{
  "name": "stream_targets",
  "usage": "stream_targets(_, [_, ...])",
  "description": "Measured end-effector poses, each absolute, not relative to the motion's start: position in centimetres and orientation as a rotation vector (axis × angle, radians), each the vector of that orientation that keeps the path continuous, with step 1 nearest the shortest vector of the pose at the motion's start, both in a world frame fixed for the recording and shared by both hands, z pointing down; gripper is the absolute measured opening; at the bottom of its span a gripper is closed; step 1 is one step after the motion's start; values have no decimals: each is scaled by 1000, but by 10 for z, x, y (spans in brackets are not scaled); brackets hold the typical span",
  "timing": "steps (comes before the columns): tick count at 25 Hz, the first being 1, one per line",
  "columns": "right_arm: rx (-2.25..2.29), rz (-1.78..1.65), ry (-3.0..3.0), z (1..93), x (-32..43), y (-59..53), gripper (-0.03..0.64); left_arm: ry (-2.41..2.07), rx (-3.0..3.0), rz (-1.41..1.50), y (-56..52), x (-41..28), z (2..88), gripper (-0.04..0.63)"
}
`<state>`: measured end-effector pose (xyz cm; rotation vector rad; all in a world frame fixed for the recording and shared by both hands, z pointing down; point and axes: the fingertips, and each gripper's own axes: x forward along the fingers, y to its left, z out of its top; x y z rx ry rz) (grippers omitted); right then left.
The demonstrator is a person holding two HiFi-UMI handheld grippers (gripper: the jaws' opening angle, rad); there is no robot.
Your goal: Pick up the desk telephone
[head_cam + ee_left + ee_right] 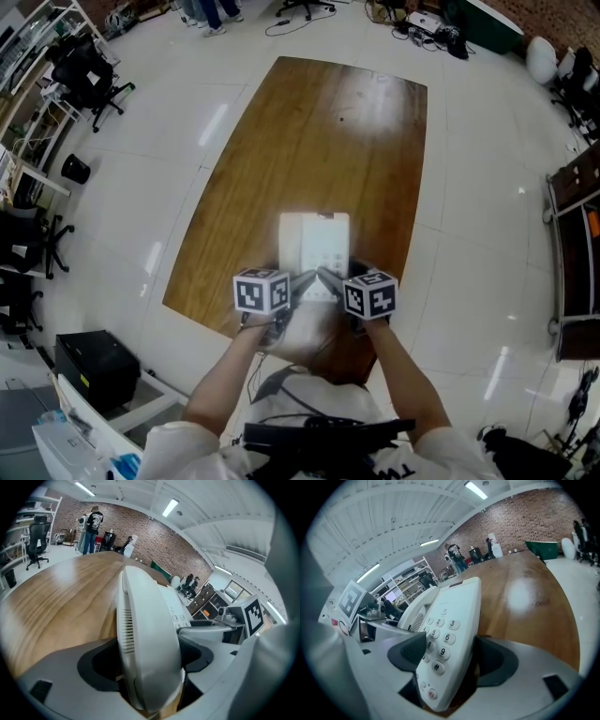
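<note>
A white desk telephone [314, 242] lies near the close end of a long wooden table [319, 131]. Both grippers meet at its near edge. My left gripper [150, 658] straddles the handset side [140, 620]; the phone leans on one pad and a dark gap shows at the other. My right gripper [450, 651] straddles the keypad side [445, 634], with one jaw over the number keys and one under the base, and hollow space shows beside each pad. In the head view my left gripper [300, 281] and right gripper [330, 279] point inward at each other.
The table's near edge runs just under the grippers. A black cable [300, 403] hangs by the person's body. Office chairs [89, 75] and shelving stand far left on the white floor, a dark cabinet [577, 253] at the right. People stand far off [93, 529].
</note>
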<state>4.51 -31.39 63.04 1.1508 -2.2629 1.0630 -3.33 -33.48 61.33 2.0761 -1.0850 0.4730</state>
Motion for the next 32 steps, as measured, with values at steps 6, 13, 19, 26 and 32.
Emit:
stream_targets(6, [1163, 1086, -2278, 626, 42, -312, 325, -1125, 2062, 447, -333, -35, 611, 354])
stream_targets(13, [1211, 1061, -2303, 615, 45, -312, 321, -1190, 2135, 425, -331, -36, 592, 353])
stream_targets(19, [1249, 973, -2362, 589, 43, -312, 324, -1212, 2174, 365, -329, -39, 568, 351])
stream_targets(26, [1298, 892, -2423, 552, 43, -310, 324, -1246, 2255, 308, -326, -39, 530, 350])
stream_targets(32, [1369, 759, -2485, 504, 42, -306, 322, -1275, 2344, 202, -318, -41, 484, 350])
